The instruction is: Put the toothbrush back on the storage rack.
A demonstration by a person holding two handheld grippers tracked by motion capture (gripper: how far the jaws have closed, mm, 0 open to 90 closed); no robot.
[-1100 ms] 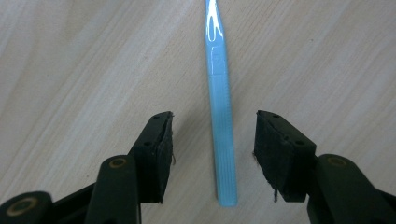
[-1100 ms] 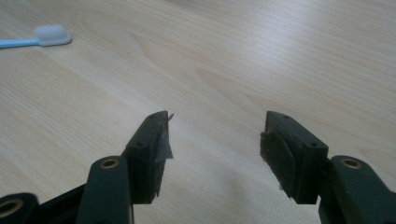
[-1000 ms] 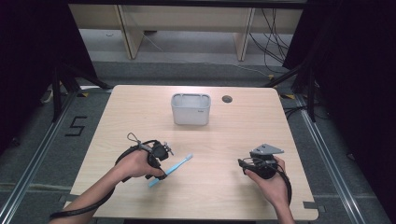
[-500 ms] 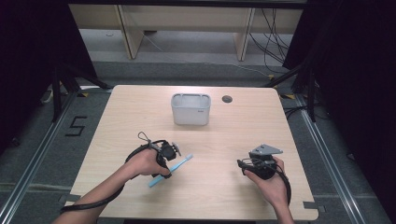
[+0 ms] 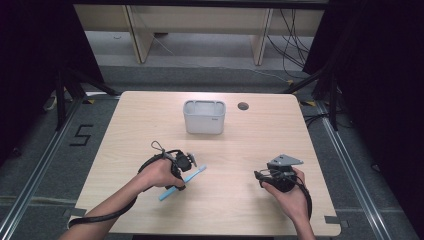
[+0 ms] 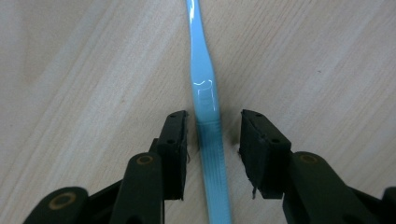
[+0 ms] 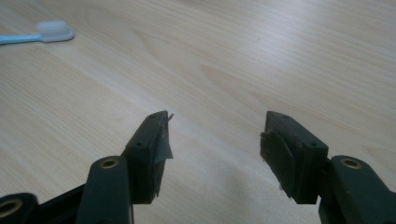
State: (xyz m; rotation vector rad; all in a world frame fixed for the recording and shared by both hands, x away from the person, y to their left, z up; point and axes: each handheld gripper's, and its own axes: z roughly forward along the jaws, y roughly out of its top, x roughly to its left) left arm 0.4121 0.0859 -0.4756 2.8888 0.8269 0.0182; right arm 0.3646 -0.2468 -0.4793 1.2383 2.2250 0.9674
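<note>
A light blue toothbrush (image 5: 193, 175) with a white head lies slantwise on the wooden table (image 5: 150, 125), left of centre near the front. My left gripper (image 5: 181, 180) points down over its handle. In the left gripper view the handle (image 6: 205, 93) runs up between the two pads of my left gripper (image 6: 212, 119), which have just been closing; a gap remains on each side. My right gripper (image 5: 260, 175) rests low at the front right, and its jaws (image 7: 215, 121) stand open with nothing between them. The brush head (image 7: 55, 31) lies far off at that view's upper left.
A white rectangular container (image 5: 204, 117) stands at the table's middle back, open at the top. A round dark cable hole (image 5: 243, 106) sits just right of it. Bare wood lies between the two grippers. Cables trail from both hands.
My left hand has shifted slightly to the right, bringing its gripper down over the toothbrush handle. The toothbrush and the right hand have stayed where they were.
</note>
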